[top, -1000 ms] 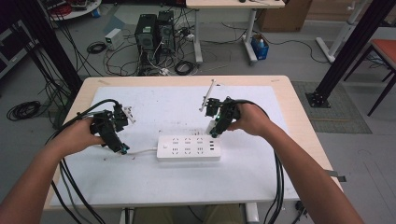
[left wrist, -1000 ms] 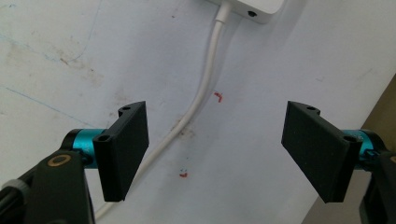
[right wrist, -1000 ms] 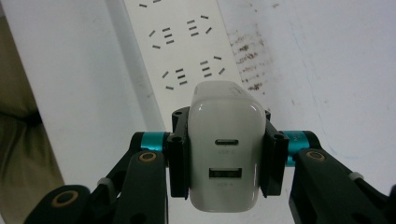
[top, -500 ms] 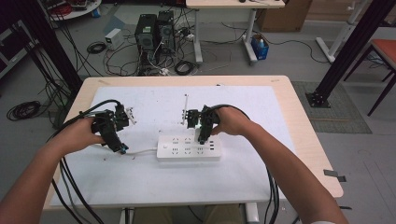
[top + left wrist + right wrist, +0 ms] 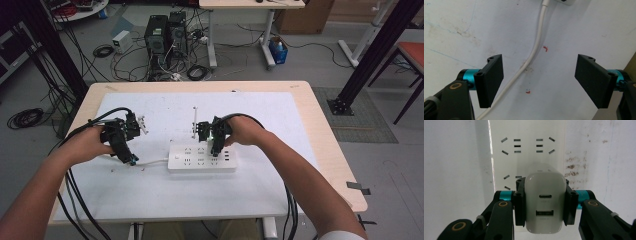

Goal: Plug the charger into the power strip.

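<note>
Two black fingers of your right gripper (image 5: 543, 205) pinch a white USB charger (image 5: 544, 202) by its flat sides, one pad pressed on each. Its rounded, glossy plastic body sits squarely between them, and the face toward the camera carries an oval port above a rectangular one. You hold it directly over the white power strip (image 5: 527, 152), a smooth, long slab whose rows of slanted and straight socket slots show just beyond the charger. From the high view, your right gripper (image 5: 215, 145) points down onto the power strip (image 5: 202, 158) near its middle, with the strip lying across the white sheet covering the table (image 5: 320, 125); whether the charger is seated in a socket you cannot tell.

Your left gripper (image 5: 539, 80) has its fingers spread wide with nothing pressed between them. A round white cable (image 5: 534, 50) runs up the scuffed, stained white surface from near the left finger (image 5: 491, 80) to the strip's end at the top edge. The cable lies closer to that finger than to the other, and it is not gripped. In the high view your left gripper (image 5: 126, 152) is at the cable (image 5: 150, 162), well to the left of the strip.
</note>
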Motion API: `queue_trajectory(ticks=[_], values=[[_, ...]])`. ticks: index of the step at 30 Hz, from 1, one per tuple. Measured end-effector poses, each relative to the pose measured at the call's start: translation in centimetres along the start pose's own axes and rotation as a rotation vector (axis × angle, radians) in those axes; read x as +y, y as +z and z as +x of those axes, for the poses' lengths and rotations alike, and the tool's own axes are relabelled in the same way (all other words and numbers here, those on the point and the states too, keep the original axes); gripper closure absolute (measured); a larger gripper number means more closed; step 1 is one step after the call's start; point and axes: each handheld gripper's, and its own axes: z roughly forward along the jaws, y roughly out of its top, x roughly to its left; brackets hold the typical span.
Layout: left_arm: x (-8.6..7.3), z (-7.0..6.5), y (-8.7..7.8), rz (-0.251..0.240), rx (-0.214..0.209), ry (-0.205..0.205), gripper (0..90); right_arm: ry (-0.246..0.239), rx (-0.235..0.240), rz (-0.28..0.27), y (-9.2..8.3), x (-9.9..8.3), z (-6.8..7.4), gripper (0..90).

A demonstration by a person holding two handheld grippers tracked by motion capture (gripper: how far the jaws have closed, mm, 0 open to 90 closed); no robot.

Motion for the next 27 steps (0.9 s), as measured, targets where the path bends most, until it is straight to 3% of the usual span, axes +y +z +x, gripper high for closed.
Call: queue_trajectory(ticks=[4, 7, 9, 15, 18, 20, 27], values=[[0.0, 0.0, 0.2, 0.003, -0.008, 0.001, 23.2, 0.008, -0.006, 0.013, 0.0, 0.3, 0.1, 62.5], [0.1, 0.0, 0.2, 0.004, -0.013, 0.0, 23.2, -0.03, -0.021, 0.049, 0.7, 0.6, 0.4, 62.6], [0.0, 0.0, 0.2, 0.004, -0.014, -0.005, 23.1, -0.044, -0.025, 0.049, 0.9, 0.8, 0.4, 62.6], [-0.2, 0.2, 0.3, 0.001, -0.014, -0.014, 23.2, -0.027, -0.004, 0.037, 0.9, 0.7, 0.0, 62.7], [-0.3, 0.2, 0.5, 0.0, -0.019, -0.012, 23.2, -0.031, -0.051, 0.038, 0.9, 0.6, 0.9, 62.7], [-0.4, 0.3, 0.6, 0.006, -0.024, -0.014, 23.1, -0.026, -0.044, 0.039, 0.9, 0.6, 0.8, 62.7], [-0.5, 0.3, 0.8, 0.0, -0.024, -0.025, 23.2, 0.037, 0.074, 0.01, 1.0, 0.2, -1.2, 62.8]])
